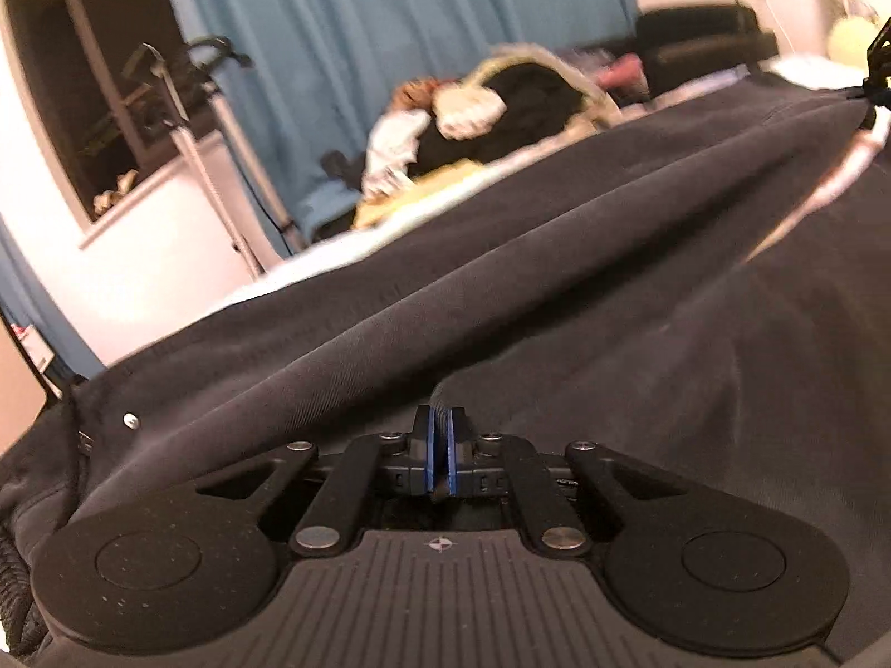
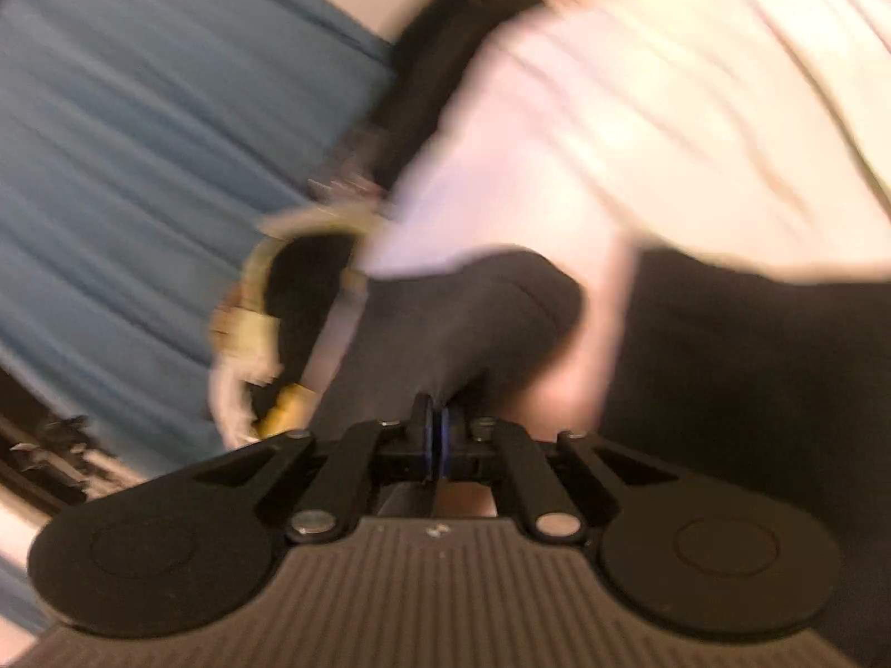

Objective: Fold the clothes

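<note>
A dark grey garment (image 1: 557, 289) with a metal snap and a drawcord at its left end is stretched in long folds across a white bed. My left gripper (image 1: 441, 423) is shut on a pinch of this garment at its near edge. My right gripper (image 2: 438, 417) is shut on another part of the dark garment (image 2: 462, 323), which rises in a bunched fold from the pads. The right gripper also shows at the far right edge of the left wrist view (image 1: 874, 78), holding the garment's far end. The right wrist view is blurred.
A pile of other clothes (image 1: 479, 111) lies on the white bed (image 1: 334, 261) beyond the garment. A blue curtain (image 1: 362, 28) hangs behind, with a metal stand (image 1: 200, 128) and a dark shelf (image 1: 72, 72) at left. The white sheet (image 2: 640, 111) fills the right wrist view.
</note>
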`<state>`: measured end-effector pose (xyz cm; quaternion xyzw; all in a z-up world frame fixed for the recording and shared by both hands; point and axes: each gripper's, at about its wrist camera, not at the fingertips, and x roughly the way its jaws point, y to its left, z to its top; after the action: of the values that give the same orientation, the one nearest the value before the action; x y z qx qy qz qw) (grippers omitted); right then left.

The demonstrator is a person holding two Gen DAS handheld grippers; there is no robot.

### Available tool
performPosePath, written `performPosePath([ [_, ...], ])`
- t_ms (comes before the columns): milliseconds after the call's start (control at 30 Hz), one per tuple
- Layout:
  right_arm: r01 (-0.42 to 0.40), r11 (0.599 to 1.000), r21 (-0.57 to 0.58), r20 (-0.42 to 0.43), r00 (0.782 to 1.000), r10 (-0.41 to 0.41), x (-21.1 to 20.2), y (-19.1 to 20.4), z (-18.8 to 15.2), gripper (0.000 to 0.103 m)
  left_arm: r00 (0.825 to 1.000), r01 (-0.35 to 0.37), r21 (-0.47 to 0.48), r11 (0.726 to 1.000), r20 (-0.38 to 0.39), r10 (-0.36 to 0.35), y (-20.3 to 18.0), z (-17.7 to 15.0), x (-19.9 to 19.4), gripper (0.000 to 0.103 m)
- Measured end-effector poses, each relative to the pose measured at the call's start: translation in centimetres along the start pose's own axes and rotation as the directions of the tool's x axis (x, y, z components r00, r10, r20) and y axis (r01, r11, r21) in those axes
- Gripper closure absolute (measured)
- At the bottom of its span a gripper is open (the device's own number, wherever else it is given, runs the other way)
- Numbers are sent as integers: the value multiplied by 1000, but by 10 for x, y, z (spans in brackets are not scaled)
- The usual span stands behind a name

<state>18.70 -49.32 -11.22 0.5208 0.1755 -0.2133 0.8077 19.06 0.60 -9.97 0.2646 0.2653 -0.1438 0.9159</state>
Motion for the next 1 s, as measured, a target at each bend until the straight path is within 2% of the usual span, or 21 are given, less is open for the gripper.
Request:
performPosePath([
  [67, 70, 996, 47, -60, 996, -67, 12, -21, -6, 99, 1000, 13, -30, 999, -5, -13, 4, -2, 3, 97],
  [133, 70, 997, 39, -57, 996, -68, 11, -21, -6, 99, 1000, 28, -68, 997, -7, -28, 9, -4, 5, 97],
  [267, -9, 995, -98, 20, 1000, 11, -8, 8, -4, 99, 999, 46, -136, 990, 15, -44, 19, -2, 1, 96],
  [333, -3, 990, -142, 24, 1000, 7, -11, 11, -4, 99, 998, 56, -166, 985, 7, -55, 20, -4, 4, 96],
  [467, 80, 990, -116, -58, 995, -87, 13, -18, -12, 98, 998, 59, -220, 974, 8, -59, 23, -4, 9, 95],
  [533, 87, 976, -201, -55, 993, -100, 20, -17, -18, 99, 998, 61, -251, 966, 6, -61, 24, 0, 6, 88],
  [567, 92, 961, -262, -48, 993, -108, 22, -13, -22, 99, 998, 65, -266, 962, 8, -66, 24, 2, 2, 80],
  [633, 88, 959, -269, -41, 994, -102, 18, -15, -23, 98, 997, 72, -302, 951, 26, -67, 24, 4, -10, 56],
  [667, 82, 967, -241, -40, 995, -94, 15, -17, -24, 98, 997, 69, -312, 948, 42, -58, 23, 4, -18, 36],
  [700, 75, 972, -224, -42, 995, -87, 13, -18, -23, 97, 997, 63, -317, 946, 61, -46, 22, 4, -28, 25],
  [800, 58, 976, -212, -48, 996, -70, 4, -13, -18, 90, 993, 53, -344, 937, 114, -14, 21, 4, -59, 19],
  [867, 56, 963, -264, -28, 997, -65, -14, -3, -15, 89, 989, 56, -394, 918, 147, 3, 23, 1, -79, 13],
  [933, 53, 944, -324, -9, 998, -59, -33, 10, -14, 89, 986, 68, -425, 903, 169, 5, 24, -1, -96, 12],
  [1000, 18, 939, -345, -18, 1000, -26, -48, 18, -13, 89, 986, 49, -430, 901, 164, 25, 22, 1, -108, 12],
])
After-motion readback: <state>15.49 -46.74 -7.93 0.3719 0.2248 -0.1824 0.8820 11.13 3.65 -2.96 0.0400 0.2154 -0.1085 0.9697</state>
